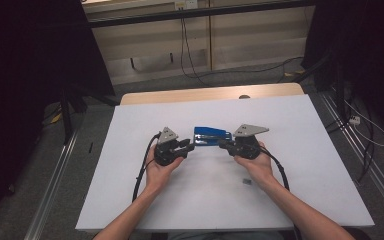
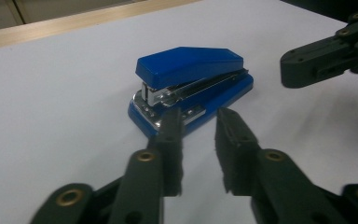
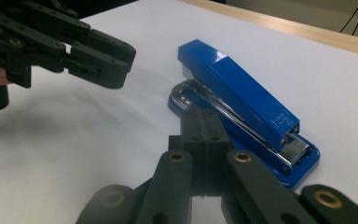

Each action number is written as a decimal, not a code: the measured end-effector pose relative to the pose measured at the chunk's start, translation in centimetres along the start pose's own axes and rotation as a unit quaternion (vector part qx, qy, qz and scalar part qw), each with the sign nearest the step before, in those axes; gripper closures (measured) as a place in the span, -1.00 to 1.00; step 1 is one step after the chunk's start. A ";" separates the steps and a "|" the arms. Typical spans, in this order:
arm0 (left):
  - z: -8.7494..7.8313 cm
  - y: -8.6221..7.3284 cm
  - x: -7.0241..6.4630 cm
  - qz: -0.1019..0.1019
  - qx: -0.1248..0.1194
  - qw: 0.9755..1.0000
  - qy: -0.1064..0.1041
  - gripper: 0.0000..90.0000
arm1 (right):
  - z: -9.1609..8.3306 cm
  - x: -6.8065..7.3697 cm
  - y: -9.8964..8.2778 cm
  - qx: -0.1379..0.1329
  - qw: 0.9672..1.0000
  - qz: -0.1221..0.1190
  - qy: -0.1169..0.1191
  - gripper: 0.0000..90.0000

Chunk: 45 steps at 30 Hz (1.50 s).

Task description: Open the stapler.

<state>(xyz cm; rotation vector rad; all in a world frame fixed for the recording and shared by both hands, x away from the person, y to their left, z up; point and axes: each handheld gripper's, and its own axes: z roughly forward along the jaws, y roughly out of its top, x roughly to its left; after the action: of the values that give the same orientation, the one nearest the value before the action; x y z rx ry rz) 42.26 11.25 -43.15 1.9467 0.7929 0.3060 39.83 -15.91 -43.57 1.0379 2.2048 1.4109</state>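
While both hands hold level over the white surface (image 1: 130, 195), the blue stapler (image 1: 212, 136) lies at its middle between the two tools, so the step in hand looks like lining up for a grasp rather than the grasp itself. On the left, the left tool (image 1: 192, 145) points at the stapler's mouth end with its jaws narrowly apart and nothing between them; in the left gripper view that tool (image 2: 199, 122) has its tips just short of the stapler (image 2: 191, 84). On the right, the right tool (image 1: 222, 144) has its jaws pressed together on nothing, tips at or just beside the hinge end.

My judgement is that the next move calls for one tool to open wider than the stapler's body before closing on it, with the other steadying the base.

From above, a small dark scrap (image 1: 247, 181) lies near the right hand (image 1: 254, 162), along with the wooden edge (image 1: 210, 93) behind the sheet. Looking along the left tool, the metal staple channel shows in the open mouth. Seen from the right gripper view, the stapler (image 3: 242, 102) shows a small mark on its top.
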 end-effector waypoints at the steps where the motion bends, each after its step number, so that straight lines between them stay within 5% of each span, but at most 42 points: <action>1: 0.0 0.1 0.0 0.004 0.001 1.000 0.002 0.68 | 0.2 0.0 0.0 0.004 1.000 -0.001 0.000 1.00; 7: -0.1 0.2 -0.2 0.018 -0.001 1.000 0.001 1.00 | 0.5 0.1 0.3 -0.003 1.000 0.002 -0.001 1.00; 23: 0.4 0.8 1.3 0.006 0.005 1.000 0.017 1.00 | 2.6 0.3 2.2 0.016 1.000 0.000 0.012 1.00; 45: 3.2 2.0 3.6 -0.008 0.009 0.999 0.033 1.00 | 5.3 0.2 2.4 0.041 0.999 -0.004 0.017 1.00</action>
<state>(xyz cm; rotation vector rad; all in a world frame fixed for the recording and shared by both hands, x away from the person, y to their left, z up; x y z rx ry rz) 47.41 10.72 -43.42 1.9539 0.8559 0.3573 43.91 -11.80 -43.82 1.0392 2.3055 1.3545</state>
